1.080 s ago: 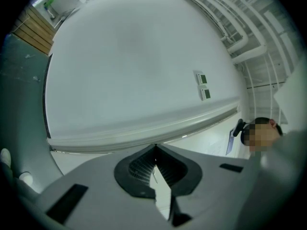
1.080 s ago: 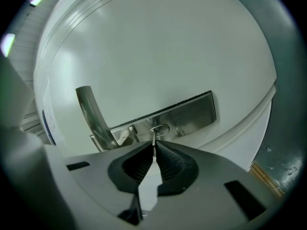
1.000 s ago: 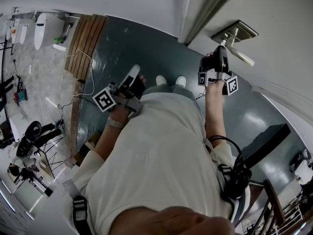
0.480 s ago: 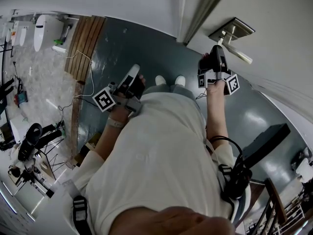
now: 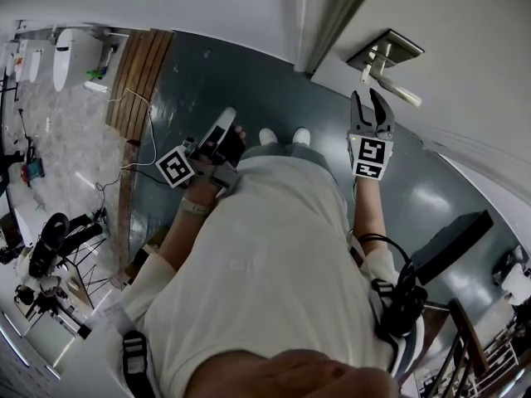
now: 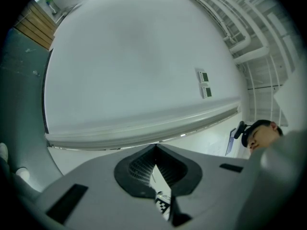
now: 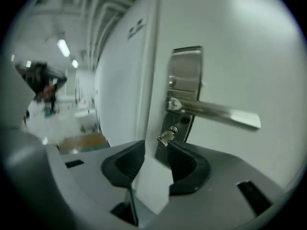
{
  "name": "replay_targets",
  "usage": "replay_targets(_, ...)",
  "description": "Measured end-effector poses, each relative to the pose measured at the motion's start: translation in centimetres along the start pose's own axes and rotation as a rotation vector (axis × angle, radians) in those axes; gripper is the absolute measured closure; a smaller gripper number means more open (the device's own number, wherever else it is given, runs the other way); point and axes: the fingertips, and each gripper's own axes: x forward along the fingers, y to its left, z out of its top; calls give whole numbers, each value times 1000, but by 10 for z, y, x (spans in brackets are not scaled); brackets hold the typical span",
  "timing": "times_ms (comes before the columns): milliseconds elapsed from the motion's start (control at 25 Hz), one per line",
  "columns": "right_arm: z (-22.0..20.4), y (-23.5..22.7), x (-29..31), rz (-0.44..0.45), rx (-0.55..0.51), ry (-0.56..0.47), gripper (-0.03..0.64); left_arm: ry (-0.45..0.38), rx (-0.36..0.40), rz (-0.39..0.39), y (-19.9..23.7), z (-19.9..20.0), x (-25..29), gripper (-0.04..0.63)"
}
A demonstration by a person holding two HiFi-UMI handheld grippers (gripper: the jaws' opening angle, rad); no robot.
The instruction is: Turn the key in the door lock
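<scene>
A small silver key [image 7: 166, 136] sticks out of the lock in the steel plate [image 7: 184, 80], under the lever handle [image 7: 216, 113] of the white door [image 5: 465, 23]. My right gripper [image 7: 156, 150] has just been opening and stands open right before the key, whose head lies by the right jaw's tip, untouched. In the head view this gripper [image 5: 371, 99] points up at the plate [image 5: 386, 52]. My left gripper [image 5: 228, 118] is held low by the person's body, away from the door. Its jaws [image 6: 155, 147] meet at the tips, shut and empty, facing a plain white wall.
The door's edge and frame [image 5: 319, 23] run left of the plate. The person's shoes [image 5: 282, 136] stand on grey floor. A black case [image 5: 452, 243] lies at the right. Wooden boards [image 5: 141, 65], cables and tripod gear [image 5: 50, 247] sit at the left.
The right gripper, shut at the key before, has rolled so its marker cube faces up, opened its jaws and let go of the key. The left gripper has stayed put.
</scene>
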Motion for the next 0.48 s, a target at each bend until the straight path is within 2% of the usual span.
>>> replay_targets(80, -3, -1, 8, -90, -331, 74, 486, -5, 3, 1, -1, 2, 0, 586)
replay_targets(200, -7, -6, 21, -197, -690, 140, 486, -17, 8, 3, -3, 4, -2, 586)
replay_targets(280, -6, -4, 29, -223, -786, 151, 486, -28, 10, 7, -4, 7, -5, 586)
replay_targets(480, 1, -5, 39, -270, -799, 153, 486, -46, 14, 12, -7, 11, -15, 586)
